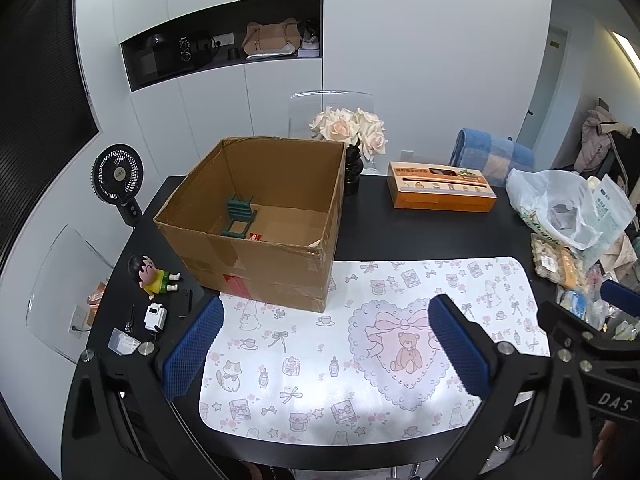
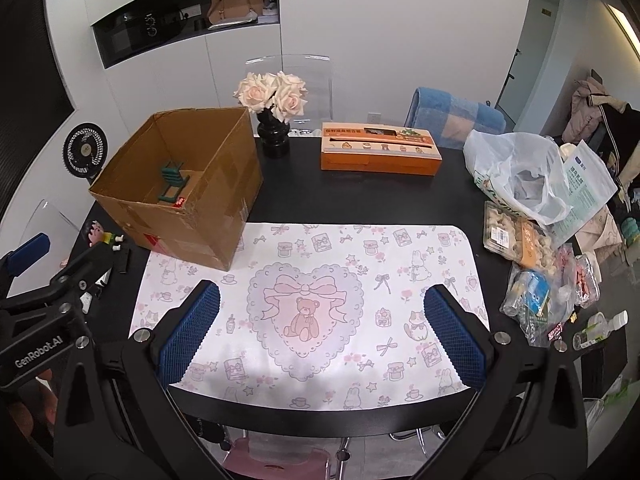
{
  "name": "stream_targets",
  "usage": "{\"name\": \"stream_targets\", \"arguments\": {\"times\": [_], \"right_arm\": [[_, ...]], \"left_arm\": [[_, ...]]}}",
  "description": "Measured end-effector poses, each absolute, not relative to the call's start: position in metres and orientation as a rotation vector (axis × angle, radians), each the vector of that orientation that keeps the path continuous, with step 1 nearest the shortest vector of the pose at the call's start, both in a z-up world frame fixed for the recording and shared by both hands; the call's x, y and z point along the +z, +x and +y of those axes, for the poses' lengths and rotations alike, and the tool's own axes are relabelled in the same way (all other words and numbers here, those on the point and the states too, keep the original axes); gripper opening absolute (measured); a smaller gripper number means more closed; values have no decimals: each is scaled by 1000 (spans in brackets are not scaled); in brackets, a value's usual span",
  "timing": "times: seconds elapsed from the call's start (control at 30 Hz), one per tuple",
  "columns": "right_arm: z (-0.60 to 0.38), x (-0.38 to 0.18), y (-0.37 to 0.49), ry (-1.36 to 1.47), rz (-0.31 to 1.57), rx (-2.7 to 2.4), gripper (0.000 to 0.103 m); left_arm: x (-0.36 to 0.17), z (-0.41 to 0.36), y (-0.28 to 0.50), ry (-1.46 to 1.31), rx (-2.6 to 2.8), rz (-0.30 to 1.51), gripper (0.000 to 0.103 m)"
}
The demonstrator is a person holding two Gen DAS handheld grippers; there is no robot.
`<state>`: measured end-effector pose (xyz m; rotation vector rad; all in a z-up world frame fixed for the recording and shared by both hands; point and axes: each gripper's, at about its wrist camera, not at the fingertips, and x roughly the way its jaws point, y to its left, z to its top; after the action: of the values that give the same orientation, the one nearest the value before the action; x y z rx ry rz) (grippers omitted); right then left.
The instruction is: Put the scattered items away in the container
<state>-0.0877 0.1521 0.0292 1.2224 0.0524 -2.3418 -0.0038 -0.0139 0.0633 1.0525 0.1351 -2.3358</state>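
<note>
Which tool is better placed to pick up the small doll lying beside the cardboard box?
Probably the left tool: the doll lies left of the box, on its side. The right tool is farther, and both are open.

Home dining area: black table [image 2: 360,196], rose vase [image 2: 273,112], snack bags [image 2: 516,176], wall cabinets [image 1: 240,20]

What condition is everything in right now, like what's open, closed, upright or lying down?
Cardboard box: open-topped, upright.
Green toy chair: inside the box, upright.
Cartoon figure: lying on the table beside the box.
Roses vase: upright.
Orange carton: lying flat, closed.
Plastic bag: open, crumpled.
Left gripper: open, empty.
Right gripper: open, empty.
</note>
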Motion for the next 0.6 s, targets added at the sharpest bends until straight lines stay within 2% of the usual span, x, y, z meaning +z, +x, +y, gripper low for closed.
{"name": "stream_targets", "arguments": {"times": [0.6], "right_arm": [[163, 10, -96, 1285, 41, -2320, 103]], "left_arm": [[59, 0, -4, 1091, -2338, 157, 102]]}}
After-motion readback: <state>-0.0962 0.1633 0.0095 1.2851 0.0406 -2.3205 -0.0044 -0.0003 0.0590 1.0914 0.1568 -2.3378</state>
